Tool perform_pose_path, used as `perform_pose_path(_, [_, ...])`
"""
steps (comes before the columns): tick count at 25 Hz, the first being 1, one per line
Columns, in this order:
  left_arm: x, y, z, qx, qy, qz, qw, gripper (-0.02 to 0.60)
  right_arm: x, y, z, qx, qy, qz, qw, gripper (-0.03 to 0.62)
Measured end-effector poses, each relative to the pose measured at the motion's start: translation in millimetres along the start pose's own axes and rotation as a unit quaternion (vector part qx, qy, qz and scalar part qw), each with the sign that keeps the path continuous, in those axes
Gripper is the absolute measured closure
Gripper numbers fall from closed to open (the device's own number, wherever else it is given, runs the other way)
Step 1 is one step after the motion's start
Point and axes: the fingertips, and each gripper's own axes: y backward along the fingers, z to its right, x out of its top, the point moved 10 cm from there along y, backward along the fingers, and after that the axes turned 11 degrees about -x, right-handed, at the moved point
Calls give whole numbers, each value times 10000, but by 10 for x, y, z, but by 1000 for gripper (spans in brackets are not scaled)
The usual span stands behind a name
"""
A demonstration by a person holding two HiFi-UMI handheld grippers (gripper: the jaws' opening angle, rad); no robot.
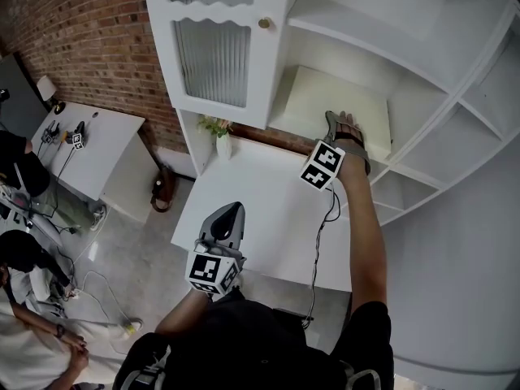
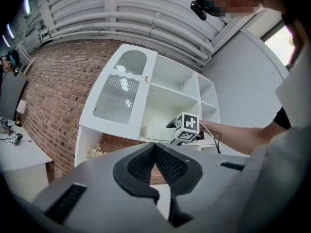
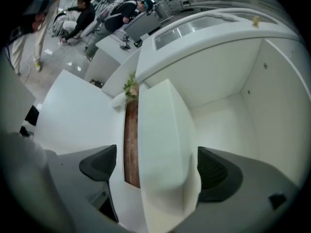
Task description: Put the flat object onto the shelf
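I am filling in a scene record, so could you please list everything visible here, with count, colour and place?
flat object: one, white, lower open compartment of the shelf unit
shelf unit: one, white, behind the table
glass door: one, white frame with ribbed pane, shelf unit's left part
table: one, white, in front of the shelf unit
vase with plant: one, white and green, table's back left corner
brick wall: one, red-brown, behind everything
side desk: one, white, far left
bag: one, brown, on the floor beside the table
left tool: one, grey, shut and empty, over the table's near edge
right tool: one, grey, open around the flat object
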Motion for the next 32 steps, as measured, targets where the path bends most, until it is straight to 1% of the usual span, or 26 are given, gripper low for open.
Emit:
perform_pose_path(3, [-1,45,75,3,-16,1,10000,572,-34,330,22,168,-560,315,9978,91])
perform_pose_path(4, [-1,68,116,-4,-15,-1,10000,572,-54,452,28,102,-716,421,9965,91])
perform_pose_path(7, [24,136,273,-44,-55,31,10000,572,-110,837,76,-348,-1165,777,9895,93])
perform_pose_path(9, [42,200,399,-60,-104,54,9999,572,-164,1095,67,-425,-1646,1037,9800,98])
perform_pose_path(11, [46,279,533,-58,-132,67,9999,572,-267,1319,-15,-272,-2259,1255,9657,113])
perform_pose_path(12, [43,324,606,-53,-139,67,9999,572,-339,1416,-81,-208,-2576,1341,9567,134])
perform_pose_path(13, [38,375,683,-45,-149,63,9999,572,-422,1509,-158,-203,-2899,1417,9463,195])
perform_pose_path(15, [25,500,845,-20,-180,47,9998,572,-596,1701,-337,-335,-3586,1565,9197,402])
perform_pose_path(16, [15,572,926,1,-194,37,9998,572,-677,1802,-434,-386,-3954,1651,9027,454])
perform_pose_path(17, [1,649,1006,27,-201,24,9998,572,-755,1912,-533,-404,-4343,1735,8830,470])
perform_pose_path(20, [-34,887,1253,124,-195,4,9997,572,-979,2306,-811,-415,-5467,1782,8171,560])
perform_pose_path(21, [-37,963,1337,149,-201,11,9997,572,-1032,2449,-902,-418,-5723,1747,8001,566])
perform_pose_path(23, [-38,1102,1495,175,-243,-4,9996,572,-1099,2752,-1093,-409,-6076,1698,7748,568])
perform_pose_path(26, [-49,1282,1670,197,-282,-57,9994,572,-1158,3212,-1391,-185,-6564,1741,7338,568])
perform_pose_path(27, [-50,1337,1707,202,-289,-60,9994,572,-1172,3341,-1489,-124,-6692,1741,7223,568])
perform_pose_path(28, [-49,1387,1738,204,-298,-54,9993,572,-1186,3455,-1580,-111,-6786,1718,7140,568])
perform_pose_path(29, [-51,1432,1767,206,-305,-40,9993,572,-1203,3561,-1661,-153,-6848,1683,7089,568])
perform_pose_path(32, [-79,1554,1838,217,-273,-3,9994,572,-1242,3860,-1819,-377,-6914,1670,7019,569])
